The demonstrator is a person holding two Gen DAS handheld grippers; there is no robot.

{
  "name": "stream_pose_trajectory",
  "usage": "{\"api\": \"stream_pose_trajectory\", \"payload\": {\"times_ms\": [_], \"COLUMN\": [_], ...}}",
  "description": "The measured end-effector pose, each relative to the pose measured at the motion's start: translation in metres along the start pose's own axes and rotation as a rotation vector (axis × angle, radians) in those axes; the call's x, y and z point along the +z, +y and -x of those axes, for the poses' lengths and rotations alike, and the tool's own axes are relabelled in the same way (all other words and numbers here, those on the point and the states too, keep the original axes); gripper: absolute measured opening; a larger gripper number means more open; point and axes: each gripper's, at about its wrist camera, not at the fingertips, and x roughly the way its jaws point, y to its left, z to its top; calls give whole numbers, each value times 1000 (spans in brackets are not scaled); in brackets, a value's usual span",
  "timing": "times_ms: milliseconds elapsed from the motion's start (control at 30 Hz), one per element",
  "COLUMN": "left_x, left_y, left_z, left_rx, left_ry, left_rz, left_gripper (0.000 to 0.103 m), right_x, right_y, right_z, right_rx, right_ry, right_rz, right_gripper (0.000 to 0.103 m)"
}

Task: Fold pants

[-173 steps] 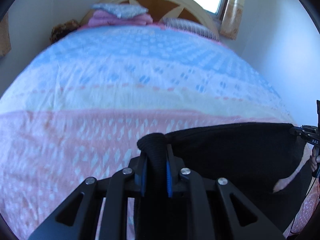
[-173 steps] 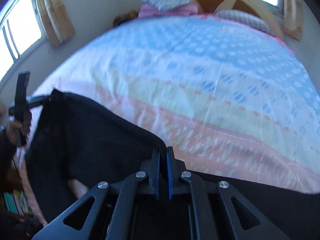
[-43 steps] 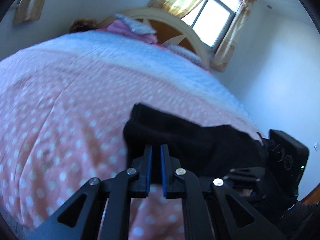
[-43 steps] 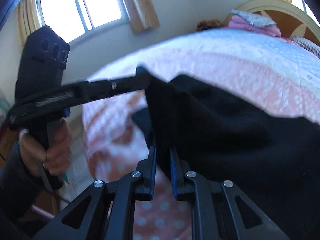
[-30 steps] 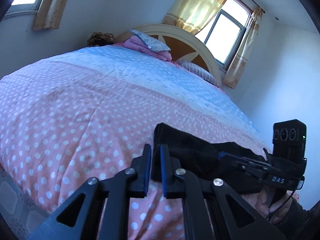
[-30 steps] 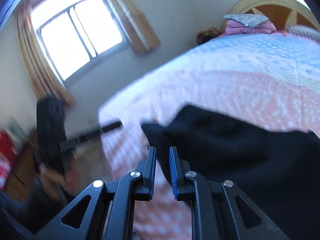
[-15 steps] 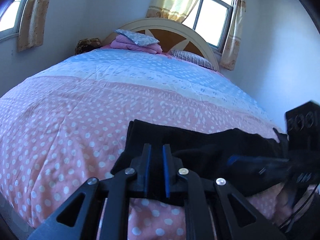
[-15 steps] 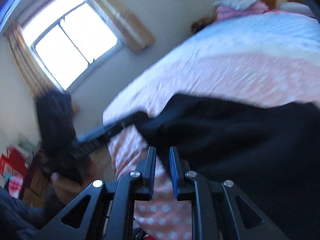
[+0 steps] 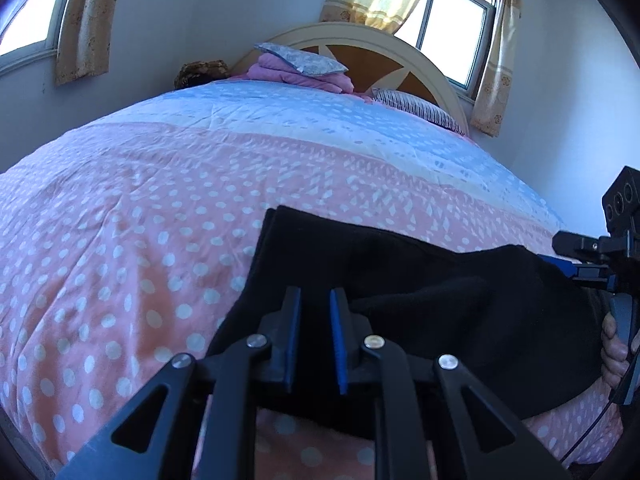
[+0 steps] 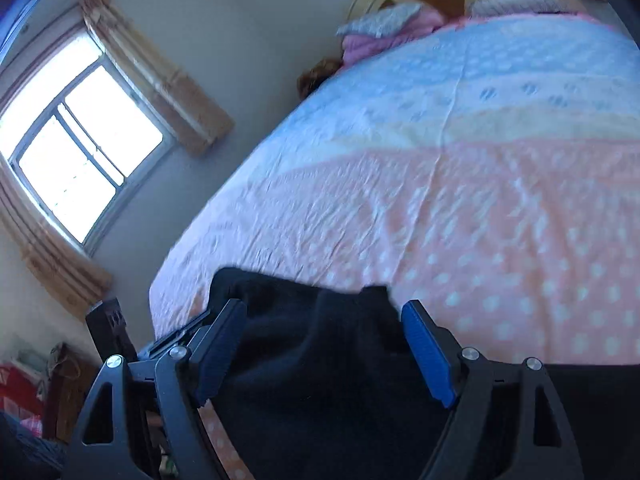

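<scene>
Both grippers had let go of the black pants [image 9: 420, 280], which a moment earlier hung lifted between them and now lay on the pink dotted end of the quilt [image 9: 120, 240], near the foot of the bed and toward its right side.

On the left, the left gripper [image 9: 314, 300] hovered low over the near left edge of the cloth. Its blue pads [image 9: 294, 320] stood a narrow slot apart and were easing open; dark fabric lay under and behind them, but I saw nothing pinched in the slot.

Moving right, the pants spread as a broad dark shape with a squared far corner and a soft ridge across the middle, looking like one layer laid over another. At the far right the right gripper [image 10: 324, 344] was held by the person's hand [image 9: 614, 344]. Its jaws were swinging wide apart, and a peak of cloth sat between the blue pads without touching either.

Far beyond, folded pink bedding [image 9: 304, 70] rested against the cream headboard [image 9: 360, 40].

My reading was that a fold had just been laid down and released. The hump still needed smoothing, and another fold seemed likely before the pants made a tidy bundle.
</scene>
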Motion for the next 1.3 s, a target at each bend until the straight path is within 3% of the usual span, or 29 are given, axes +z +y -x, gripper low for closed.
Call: {"api": "stream_pose_trajectory", "payload": {"times_ms": [100, 300, 400, 500, 733, 933, 1033, 1167, 1233, 1300], "left_x": [0, 1, 1, 1, -1, -1, -1, -1, -1, 0], "left_y": [1, 2, 0, 0, -1, -4, -4, -3, -1, -1], "left_z": [0, -3, -3, -3, -4, -4, -5, -5, -5, -5], "left_rx": [4, 1, 9, 4, -5, 7, 4, 5, 2, 2], "left_ry": [-7, -8, -9, -6, -18, -18, -17, -18, -18, -18], "left_rz": [4, 12, 0, 5, 10, -16, -20, -18, -15, -15], "left_gripper": [18, 19, 20, 20, 21, 22, 22, 22, 22, 22], "right_x": [-16, -33, -22, -7, -16, 10, 23, 22, 22, 25], "right_y": [23, 19, 11, 5, 13, -1, -21, -19, -13, -17], "right_z": [-14, -4, -13, -18, -16, -38, -50, -39, -21, 14], "right_rx": [-86, -72, -22, -136, -28, 10, -21, -19, -61, -193], "right_ry": [81, 154, 152, 63, 169, 96, 52, 76, 98, 48], "right_rz": [116, 126, 63, 38, 65, -4, -68, -64, -31, 7], "right_gripper": [81, 81, 81, 81, 81, 81, 80, 76, 76, 76]}}
